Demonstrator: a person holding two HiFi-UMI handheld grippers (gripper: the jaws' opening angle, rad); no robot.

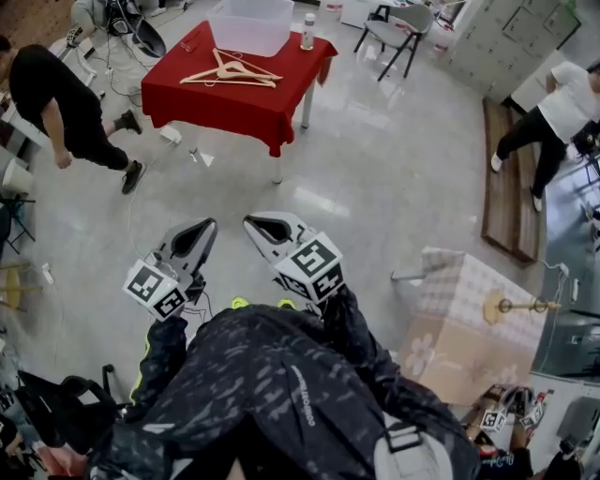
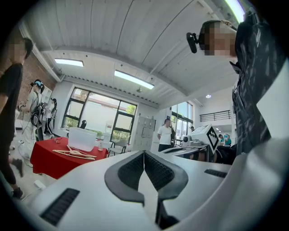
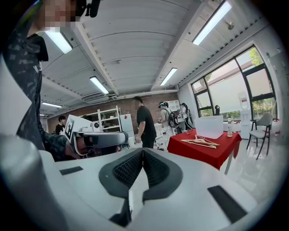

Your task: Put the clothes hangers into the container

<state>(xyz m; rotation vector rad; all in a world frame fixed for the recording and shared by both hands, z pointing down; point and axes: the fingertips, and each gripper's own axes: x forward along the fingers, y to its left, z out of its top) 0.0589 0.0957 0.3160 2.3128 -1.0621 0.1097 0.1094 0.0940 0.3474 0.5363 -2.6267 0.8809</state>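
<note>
**The left gripper (image 1: 201, 228) and the right gripper (image 1: 256, 223) were clenched shut on nothing, well apart from the wooden clothes hangers (image 1: 232, 75).**

The hangers lay in a loose pile at 12 o'clock from both grippers, on a red-clothed table (image 1: 234, 108). A clear plastic container (image 1: 251, 28) stood on the same table just beyond them, at their 12 o'clock, with a bottle (image 1: 307, 32) at the container's 3 o'clock.

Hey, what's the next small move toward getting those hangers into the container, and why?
Probably walk up to the red table: the wooden hangers lie there beside the clear container, far beyond the left gripper and right gripper, both shut and empty.
</note>
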